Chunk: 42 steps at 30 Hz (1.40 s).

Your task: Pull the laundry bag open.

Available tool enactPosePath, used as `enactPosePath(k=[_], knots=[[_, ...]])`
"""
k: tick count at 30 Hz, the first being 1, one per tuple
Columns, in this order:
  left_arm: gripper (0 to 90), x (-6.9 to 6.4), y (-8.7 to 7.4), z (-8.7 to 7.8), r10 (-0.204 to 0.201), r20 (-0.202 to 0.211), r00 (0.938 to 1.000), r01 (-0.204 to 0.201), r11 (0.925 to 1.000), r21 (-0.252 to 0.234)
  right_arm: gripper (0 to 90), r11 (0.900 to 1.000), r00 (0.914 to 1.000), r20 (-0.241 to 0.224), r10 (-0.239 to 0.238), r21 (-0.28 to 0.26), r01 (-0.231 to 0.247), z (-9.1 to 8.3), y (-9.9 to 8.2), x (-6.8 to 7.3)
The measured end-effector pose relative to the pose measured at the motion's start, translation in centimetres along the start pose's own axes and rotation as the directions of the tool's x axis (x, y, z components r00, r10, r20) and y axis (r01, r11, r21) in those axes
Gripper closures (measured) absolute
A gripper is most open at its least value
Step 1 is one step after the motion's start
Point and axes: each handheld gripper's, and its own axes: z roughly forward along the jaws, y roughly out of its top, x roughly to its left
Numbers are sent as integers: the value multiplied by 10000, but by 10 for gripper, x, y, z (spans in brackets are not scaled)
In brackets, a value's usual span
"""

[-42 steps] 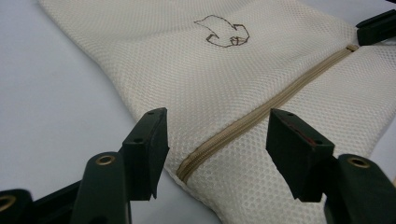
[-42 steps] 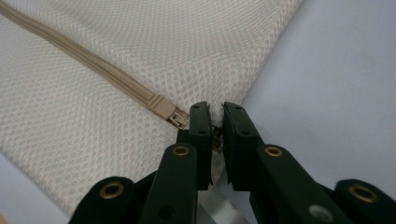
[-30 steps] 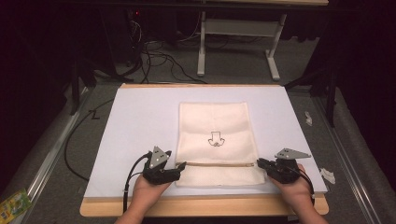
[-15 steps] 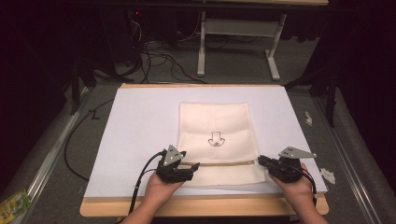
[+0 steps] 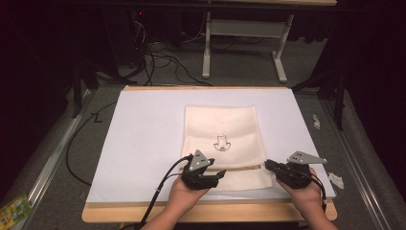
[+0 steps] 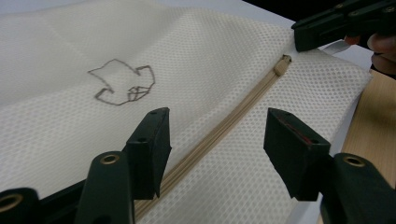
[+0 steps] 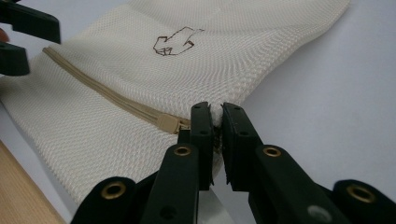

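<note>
Tabletop (image 5: 143, 139) lies bare left of the mesh bag (image 5: 222, 129); right gripper (image 5: 269, 165) pinches its near-right edge, while left gripper (image 5: 218, 175) fingers, just closing partway, straddle the zipper (image 6: 224, 128) untouched.

Your bag (image 6: 196, 70) is cream mesh cloth, honeycomb weave, matt, with a tan woven zipper (image 6: 219, 130) and a smooth plastic-looking tab. Your left gripper (image 6: 217, 154) jaws are matt black plastic with brass-coloured rivets; same on the right gripper (image 7: 215, 140). White sheet (image 5: 143, 139) looks smooth, matt, paper-like. Table edge (image 5: 210, 213) is pale wood, light sheen.
</note>
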Motion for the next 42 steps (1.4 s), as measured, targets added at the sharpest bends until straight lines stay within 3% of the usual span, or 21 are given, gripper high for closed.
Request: enactPosePath(k=[6, 12, 25, 36, 38, 42], knots=[[491, -19, 11, 29, 28, 634, 9980, -37, 9999, 152, 846, 10000, 9999, -110, 21, -79, -22, -2, 0, 1], [517, -31, 19, 54, 81, 971, 9952, -115, 9994, 338, 847, 9999, 10000, -75, 41, -147, -42, -5, 0, -2], [639, -45, 27, 83, -50, 1333, 9911, -19, 9987, 516, 849, 9995, 9996, -295, 8, -322, -17, -6, 4, -1], [713, -53, 26, 89, -134, 1079, 9941, 108, 9996, 253, 849, 9992, 9995, -320, -55, -402, 42, -6, 5, 1], [787, -56, 26, 88, 98, 868, 9962, -104, 9999, 74, 848, 9990, 9995, -308, -2, -442, -12, -7, 5, 0], [813, -58, 27, 86, 219, 871, 9960, -213, 9997, -77, 848, 9990, 9996, -274, 16, -454, -28, -7, 5, 0]])
